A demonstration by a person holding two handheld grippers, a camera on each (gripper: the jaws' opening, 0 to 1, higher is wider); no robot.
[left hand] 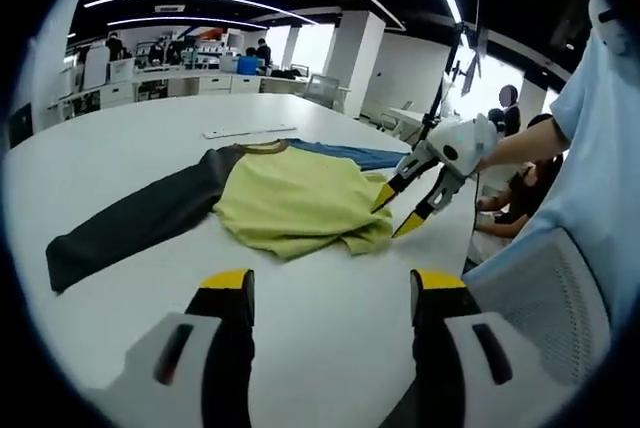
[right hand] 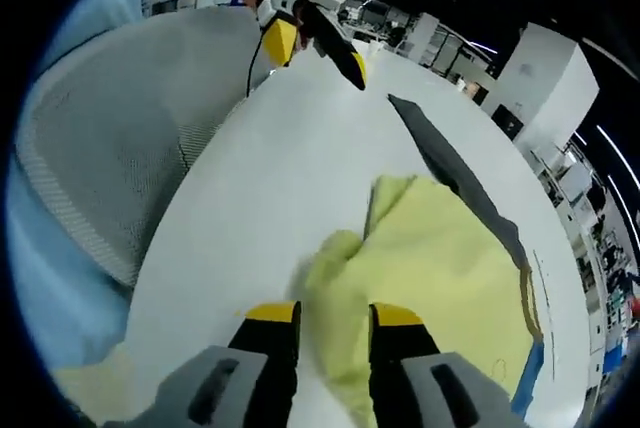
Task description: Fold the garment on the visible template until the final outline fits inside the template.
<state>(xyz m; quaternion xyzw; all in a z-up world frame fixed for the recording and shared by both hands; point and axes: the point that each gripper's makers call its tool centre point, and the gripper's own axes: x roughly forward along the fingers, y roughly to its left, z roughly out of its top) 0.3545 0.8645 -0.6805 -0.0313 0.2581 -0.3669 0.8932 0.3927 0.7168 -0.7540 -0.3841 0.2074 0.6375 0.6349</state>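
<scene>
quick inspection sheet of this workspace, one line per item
surface: white round table, mostly bare.
job's things: yellow-green garment with dark grey sleeve lying partly folded on the table; sleeve stretched out flat; blue edge at the far side. Template outline not clear.
clutter: white flat strip beyond the garment.
grippers: left gripper open, hovering off the garment; right gripper at the garment's edge, yellow-tipped jaws slightly parted over cloth, grip cannot be told.
cables: nothing seen.
surroundings: grey mesh chair beside the table; office desks, white pillars, people in the background.
</scene>
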